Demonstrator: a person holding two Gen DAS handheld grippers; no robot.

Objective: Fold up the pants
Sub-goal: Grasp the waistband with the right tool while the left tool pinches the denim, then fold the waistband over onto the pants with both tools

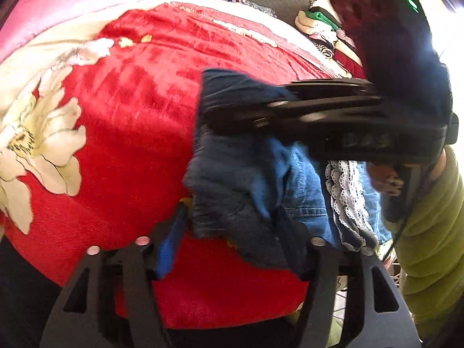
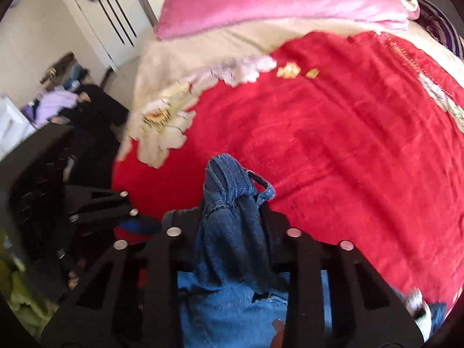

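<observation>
The pants (image 1: 232,179) are blue denim with a white lace trim (image 1: 345,200), bunched up over a red bed blanket (image 1: 139,101). My right gripper (image 1: 208,110) reaches in from the right and is shut on a dark fold of the denim. In the right wrist view the same gripper (image 2: 229,217) pinches a raised ridge of the pants (image 2: 229,191). My left gripper (image 1: 237,232) stands open around the lower edge of the bunch. The cloth drapes over its right finger, and red blanket shows beside its blue left pad (image 1: 169,246).
A person's green sleeve (image 1: 429,232) comes in at the right. A pink blanket (image 2: 275,3) lies at the head of the bed. A pile of clothes (image 1: 322,26) sits at the far bed edge. A white wardrobe (image 2: 95,20) and floor clutter (image 2: 58,101) stand left of the bed.
</observation>
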